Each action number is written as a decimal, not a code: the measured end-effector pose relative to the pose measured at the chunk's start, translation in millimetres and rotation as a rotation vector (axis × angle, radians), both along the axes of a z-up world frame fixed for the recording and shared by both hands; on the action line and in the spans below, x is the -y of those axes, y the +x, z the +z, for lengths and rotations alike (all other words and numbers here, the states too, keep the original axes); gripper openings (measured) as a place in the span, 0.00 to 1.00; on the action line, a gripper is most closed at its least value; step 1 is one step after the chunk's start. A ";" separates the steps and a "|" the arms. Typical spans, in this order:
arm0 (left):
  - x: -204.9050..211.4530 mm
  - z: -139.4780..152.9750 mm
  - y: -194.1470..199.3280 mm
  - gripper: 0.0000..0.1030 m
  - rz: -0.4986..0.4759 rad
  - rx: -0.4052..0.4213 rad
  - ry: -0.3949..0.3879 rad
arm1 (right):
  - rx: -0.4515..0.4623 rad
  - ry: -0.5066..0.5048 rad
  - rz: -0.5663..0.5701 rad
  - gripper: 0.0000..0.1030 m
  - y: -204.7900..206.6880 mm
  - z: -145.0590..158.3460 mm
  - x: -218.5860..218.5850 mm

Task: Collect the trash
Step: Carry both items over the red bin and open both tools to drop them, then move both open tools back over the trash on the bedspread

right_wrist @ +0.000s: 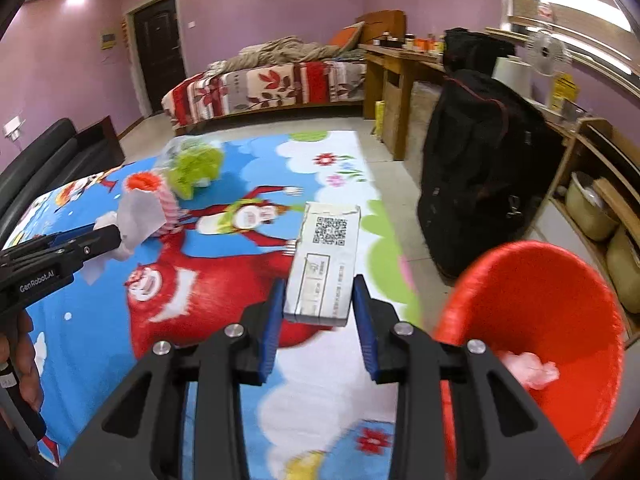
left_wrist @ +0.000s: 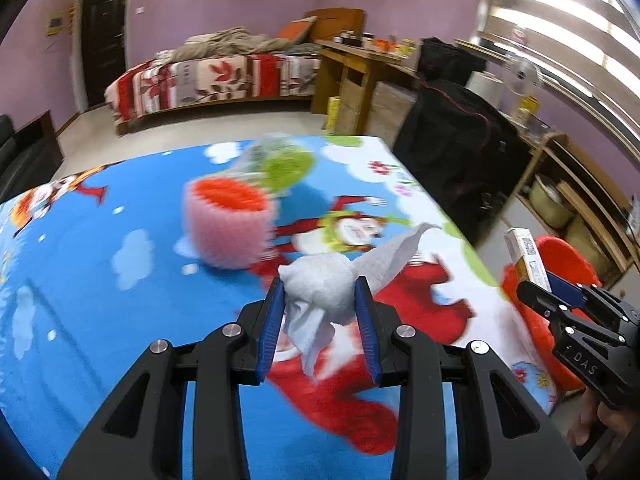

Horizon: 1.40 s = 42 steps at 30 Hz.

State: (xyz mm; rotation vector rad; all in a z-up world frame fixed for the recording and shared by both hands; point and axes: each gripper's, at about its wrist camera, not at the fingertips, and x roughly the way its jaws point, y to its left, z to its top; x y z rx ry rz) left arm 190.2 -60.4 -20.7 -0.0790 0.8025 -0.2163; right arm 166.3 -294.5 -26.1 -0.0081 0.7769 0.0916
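In the left wrist view, the left gripper is in the lower middle of the frame, and its two blue pads press from both sides on a crumpled white tissue. The tissue sits just between the pad tips; one corner sticks out to the upper right, another hangs down between the fingers. Under it lies a table with a colourful cartoon cloth. Above and to the left of the tissue stands a pink and red foam sleeve, blurred, and behind it a green thing. At the right edge is the right gripper with a white box, in front of a red bin.

In the right wrist view, the right gripper in the lower middle clamps the near end of the white box, which has a QR code on top and points away toward the upper frame. The red bin fills the lower right, beside the table edge, with something pink inside. At the left edge the left gripper holds the tissue over the cloth.
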 end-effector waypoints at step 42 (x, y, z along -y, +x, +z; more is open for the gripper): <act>272.7 6.1 -12.0 0.64 -0.498 -0.051 -0.055 | 0.054 0.007 -0.337 0.53 -80.5 8.8 231.0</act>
